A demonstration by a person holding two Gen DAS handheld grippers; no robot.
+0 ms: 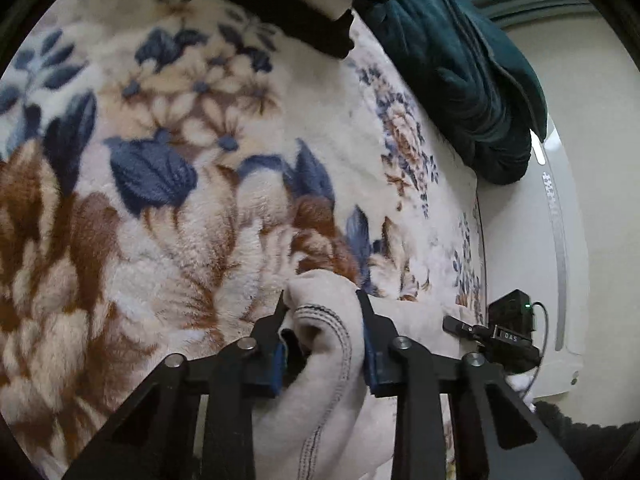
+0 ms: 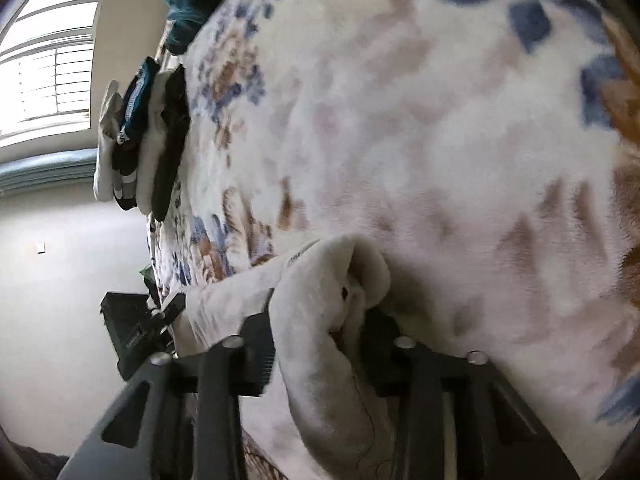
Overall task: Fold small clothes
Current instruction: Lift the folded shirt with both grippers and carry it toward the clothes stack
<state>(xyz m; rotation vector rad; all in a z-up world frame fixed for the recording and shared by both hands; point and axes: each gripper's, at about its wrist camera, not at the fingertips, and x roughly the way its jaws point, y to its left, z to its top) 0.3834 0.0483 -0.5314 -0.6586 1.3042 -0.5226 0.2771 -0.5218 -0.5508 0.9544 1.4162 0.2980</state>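
Observation:
A small cream fleece garment [image 1: 328, 344] with dark stitched seams is bunched between the jaws of my left gripper [image 1: 322, 300], just above the floral blanket [image 1: 180, 184]. In the right wrist view the same cream garment [image 2: 320, 320] is gripped by my right gripper [image 2: 320, 300], with its edge curled over above the blanket [image 2: 440, 140]. The garment stretches from one gripper toward the other. The other gripper shows as a black tip at the side of each view [image 1: 460, 326] [image 2: 168, 308].
A dark teal cushion or garment [image 1: 460, 68] lies at the far edge of the bed. A stack of folded small clothes [image 2: 140, 136] sits near the blanket's edge. A dark cloth [image 1: 304, 12] lies at the top. A black device [image 1: 514, 320] and a window [image 2: 48, 60] are beyond the bed.

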